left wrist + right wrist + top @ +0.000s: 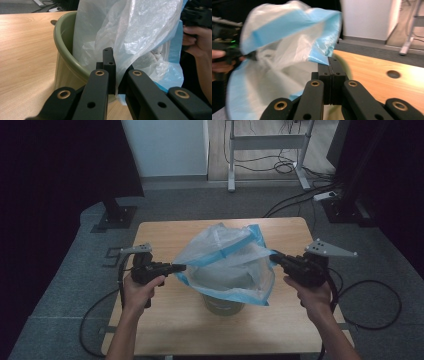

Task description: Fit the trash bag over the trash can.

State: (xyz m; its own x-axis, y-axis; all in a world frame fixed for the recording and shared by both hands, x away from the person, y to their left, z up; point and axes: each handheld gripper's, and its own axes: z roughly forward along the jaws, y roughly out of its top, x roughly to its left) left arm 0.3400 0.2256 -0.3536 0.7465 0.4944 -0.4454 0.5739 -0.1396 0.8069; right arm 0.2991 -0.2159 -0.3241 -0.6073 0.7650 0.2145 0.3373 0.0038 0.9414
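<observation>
The bag [227,262] drapes over the bin [223,304], hiding its rim and most of its wall in the high view. In the left gripper view, the bin [65,60] is cut off behind the jaws. In the right gripper view the bag [284,57] is blurred, and the greenish smear beside the jaws is perhaps the bin's rim.

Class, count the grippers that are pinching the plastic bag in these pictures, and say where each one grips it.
2. The left gripper pinches the plastic bag at its left edge; the right gripper pinches its right edge, stretching it over the green bin.
</observation>
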